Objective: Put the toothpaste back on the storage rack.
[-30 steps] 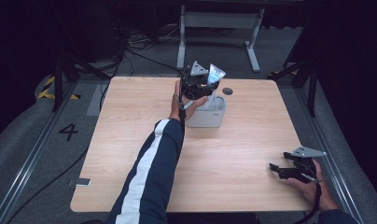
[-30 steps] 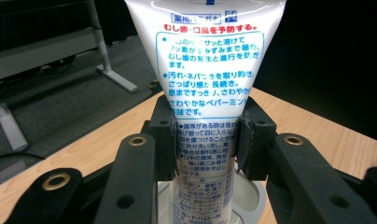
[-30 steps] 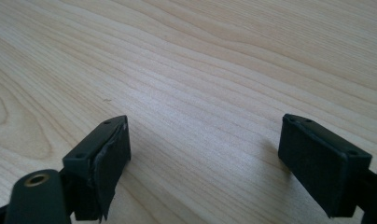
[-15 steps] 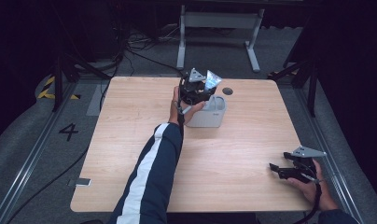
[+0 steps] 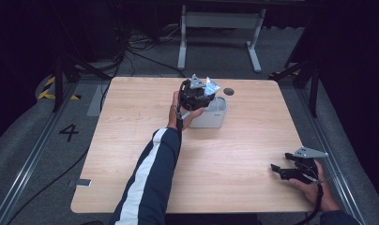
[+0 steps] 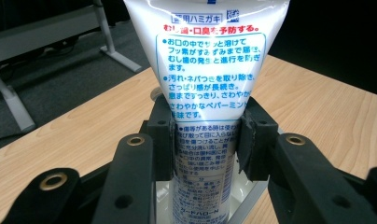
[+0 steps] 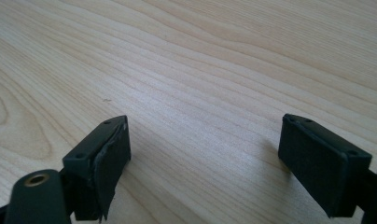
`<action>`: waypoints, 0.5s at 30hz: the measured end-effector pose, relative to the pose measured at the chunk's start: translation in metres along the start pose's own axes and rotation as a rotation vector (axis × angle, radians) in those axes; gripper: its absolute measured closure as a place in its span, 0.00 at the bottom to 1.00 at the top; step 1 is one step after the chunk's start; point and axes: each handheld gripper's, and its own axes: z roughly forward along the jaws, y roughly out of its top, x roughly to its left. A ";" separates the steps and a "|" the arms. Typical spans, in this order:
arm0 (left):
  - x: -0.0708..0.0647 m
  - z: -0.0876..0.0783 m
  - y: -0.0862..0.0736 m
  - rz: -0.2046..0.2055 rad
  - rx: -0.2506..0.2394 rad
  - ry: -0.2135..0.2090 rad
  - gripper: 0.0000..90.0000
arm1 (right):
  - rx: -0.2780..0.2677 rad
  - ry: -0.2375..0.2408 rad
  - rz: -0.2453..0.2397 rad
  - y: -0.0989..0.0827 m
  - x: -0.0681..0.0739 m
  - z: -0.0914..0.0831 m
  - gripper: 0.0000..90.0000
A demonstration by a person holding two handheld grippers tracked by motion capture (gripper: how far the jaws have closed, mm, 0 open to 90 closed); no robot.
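Observation:
A white toothpaste tube (image 6: 207, 70) with blue and red Japanese print stands upright between the pads of my left gripper (image 6: 207, 140), which is shut on it. In the high view the left gripper (image 5: 204, 93) holds the tube (image 5: 212, 86) over the near left part of a pale grey container (image 5: 215, 117) at the far middle of the table. The tube's lower end reaches down inside the container's rim (image 6: 249, 200). My right gripper (image 5: 277, 169) rests low at the table's near right corner. Its jaws stand wide open over bare wood, with nothing between them (image 7: 219, 158).
A small black round hole (image 5: 229, 91) sits in the wooden table top (image 5: 131, 140) just behind the container. Beyond the far edge stands a grey metal frame (image 5: 220, 21), with cables on the dark floor. The right edge of the table is close to the right hand.
The left gripper has sunk with the tube, bringing it lower into the container. The right gripper has not moved.

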 end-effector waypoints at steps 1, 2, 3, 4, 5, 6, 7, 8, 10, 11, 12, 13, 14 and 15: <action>0.000 0.000 0.000 0.000 0.000 0.000 0.71 | 0.000 0.000 0.000 0.000 0.000 0.000 0.19; 0.000 0.000 -0.002 0.000 0.010 0.005 0.71 | 0.001 0.001 -0.001 0.000 0.000 0.000 0.19; 0.001 0.000 -0.002 0.007 0.015 0.006 0.70 | 0.000 0.002 -0.002 0.000 0.000 0.000 0.19; 0.001 0.000 -0.002 0.007 0.015 0.006 0.70 | 0.000 0.002 -0.002 0.000 0.000 0.000 0.19; 0.001 0.000 -0.003 0.015 0.029 0.009 0.70 | 0.001 0.002 0.000 0.000 0.000 0.000 0.19; 0.001 0.000 -0.004 0.011 0.030 0.009 0.70 | 0.001 0.002 -0.001 0.000 0.000 0.000 0.19; 0.001 0.000 -0.004 0.011 0.030 0.009 0.70 | 0.001 0.002 -0.001 0.000 0.000 0.000 0.19; 0.001 0.000 -0.004 0.027 0.043 0.012 0.70 | 0.001 0.002 0.000 0.000 0.000 0.000 0.19; 0.000 0.001 -0.006 0.032 0.059 0.012 0.70 | 0.001 0.003 -0.001 0.000 0.000 0.000 0.19; 0.000 0.002 -0.006 0.035 0.071 0.015 0.70 | 0.001 0.003 -0.001 0.000 0.000 0.000 0.19; 0.000 0.002 -0.006 0.046 0.087 0.022 0.70 | 0.001 0.003 -0.001 0.000 0.000 0.000 0.19; 0.000 0.002 -0.007 0.060 0.091 0.025 0.70 | 0.001 0.003 -0.001 0.000 0.000 0.000 0.19; 0.000 0.003 -0.007 0.055 0.093 0.019 0.70 | 0.001 0.003 -0.001 0.000 0.000 0.000 0.19; 0.000 0.003 -0.007 0.054 0.100 0.019 0.70 | 0.001 0.003 -0.001 0.000 0.000 0.000 0.19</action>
